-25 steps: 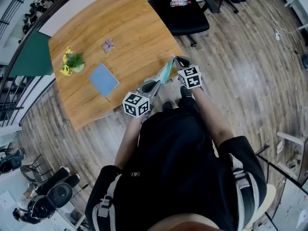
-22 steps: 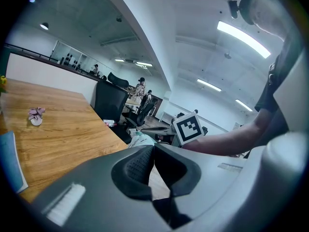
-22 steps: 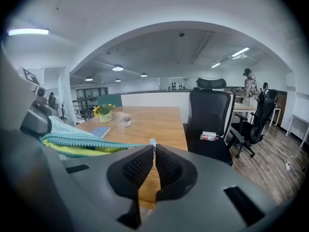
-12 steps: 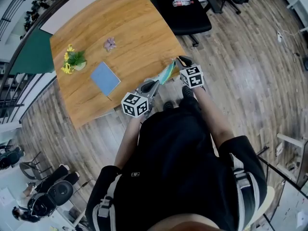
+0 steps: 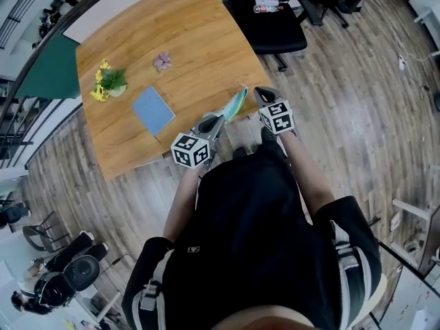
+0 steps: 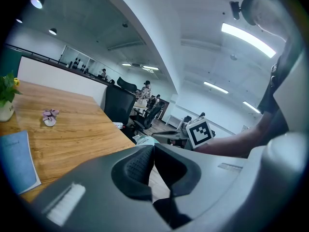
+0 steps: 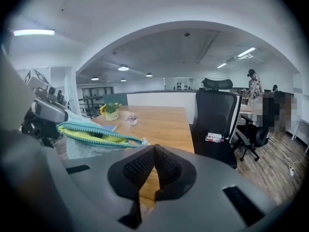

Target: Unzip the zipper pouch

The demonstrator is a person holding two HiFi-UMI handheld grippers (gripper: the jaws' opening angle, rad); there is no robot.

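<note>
Right, head view first: the zipper pouch point(image 5: 235, 104) hangs between the two claws, right along the near edge of the counter point(image 5: 199, 53). The left claw point(image 5: 218, 119) is clamped on the pouch's lower end, and the right claw point(image 5: 258, 91) sits at the upper end. The right gripper view gives what the head view cannot: the zipper point(image 7: 96, 129) lies parted along the top, yellow-green lining point(image 7: 111, 138) showing, with its near end just beside that claw's tip. Those jaws have just been closing and now meet pad to pad, with nothing visible between them. The left gripper view offers only a sliver of pale fabric at its closed tips. Against a second ago, pouch and claws sit much where they were, while the counter has slid a little lower in the head view. For room, there's broad bare wood beyond the pouch. A blue notebook point(image 5: 152, 111) lies well apart to the left, with a potted plant point(image 5: 110, 84) and a small flower point(image 5: 163, 61) farther back. A black chair point(image 5: 271, 29) stands past the far edge, and there's open floor point(image 5: 357, 102) on the right.
</note>
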